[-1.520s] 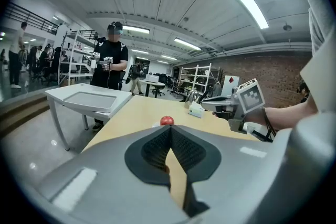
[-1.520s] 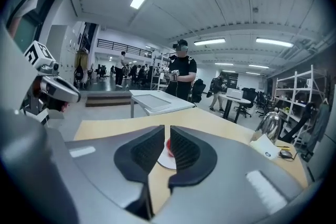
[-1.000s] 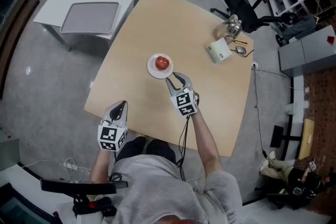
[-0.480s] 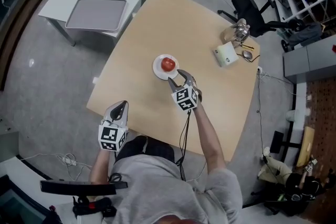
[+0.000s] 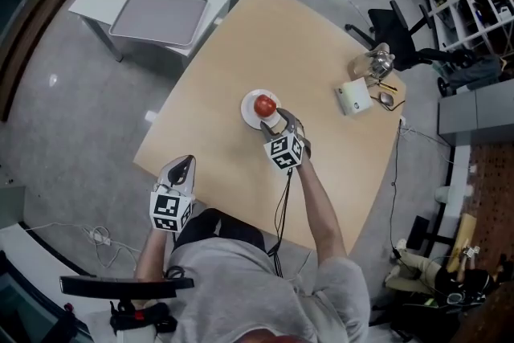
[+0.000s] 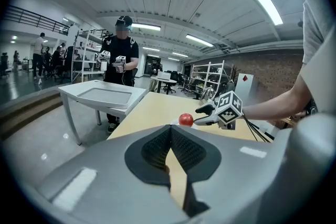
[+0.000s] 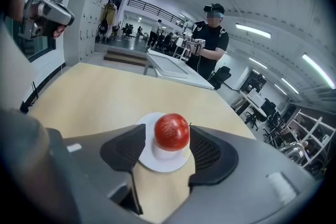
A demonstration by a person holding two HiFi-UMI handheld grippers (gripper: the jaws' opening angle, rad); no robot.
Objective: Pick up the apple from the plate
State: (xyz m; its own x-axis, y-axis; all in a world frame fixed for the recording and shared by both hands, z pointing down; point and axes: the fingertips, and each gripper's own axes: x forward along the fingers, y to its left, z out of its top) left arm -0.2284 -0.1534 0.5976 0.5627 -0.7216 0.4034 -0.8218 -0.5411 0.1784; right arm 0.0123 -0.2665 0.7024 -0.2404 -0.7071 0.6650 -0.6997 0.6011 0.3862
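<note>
The apple [image 5: 264, 104] sits red and upright on the small white plate [image 5: 250, 115], mid-desk [image 5: 241, 36]. The right tool [image 5: 277, 121] is right at the plate's near edge, angled down over it. Its jaws have just been opening and stand wide, one dark pad on either side of the apple, with the fruit between them. The left pad is clearly off it. The right pad is very close, and contact is hard to call from here, but nothing looks squeezed. The apple rests on the plate, not lifted. The left tool [image 5: 182, 165] hangs well apart from the plate, out by the desk's near edge, with its jaws closed together on nothing.
</note>
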